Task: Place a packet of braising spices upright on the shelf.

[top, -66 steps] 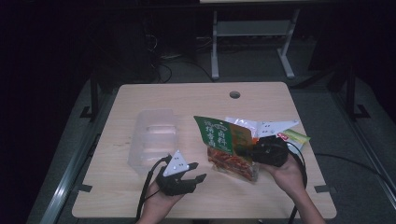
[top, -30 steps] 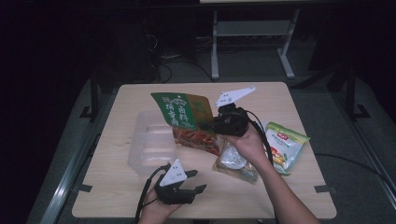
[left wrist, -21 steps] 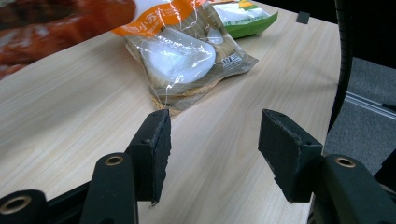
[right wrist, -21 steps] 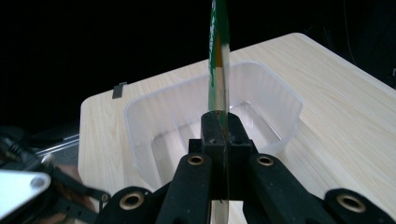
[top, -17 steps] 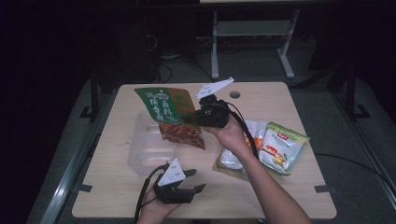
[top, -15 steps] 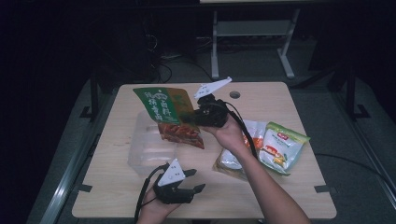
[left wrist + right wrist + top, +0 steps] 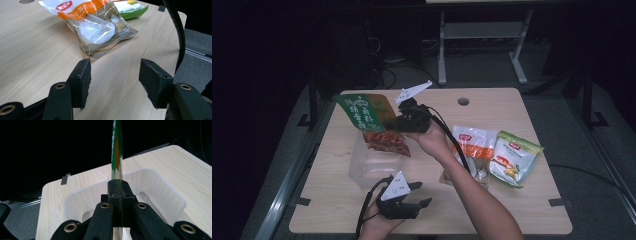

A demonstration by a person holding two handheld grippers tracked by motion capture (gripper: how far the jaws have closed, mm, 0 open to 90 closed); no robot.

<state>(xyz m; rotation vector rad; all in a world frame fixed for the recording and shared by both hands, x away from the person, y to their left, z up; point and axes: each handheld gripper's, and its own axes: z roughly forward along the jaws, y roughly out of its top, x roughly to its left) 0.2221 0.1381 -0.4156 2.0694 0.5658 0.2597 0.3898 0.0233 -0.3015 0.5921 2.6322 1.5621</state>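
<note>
the green bag (image 7: 364, 116) is held clamped in the right gripper (image 7: 398, 121) above the clear bin (image 7: 372, 167), to be lowered in and released next, while the left gripper (image 7: 419, 200) is kept half open and empty on the surface (image 7: 512, 210).

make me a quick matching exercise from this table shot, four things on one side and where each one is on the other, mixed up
1 green snack bag
2 clear tub
3 orange-topped packet
4 left gripper

a lying flat on the table, right of the arm
b jaws open, near the table's front edge
c clamped in the right gripper, held in the air
d standing on the table under the held bag

Pairs: 1-c, 2-d, 3-a, 4-b
</note>
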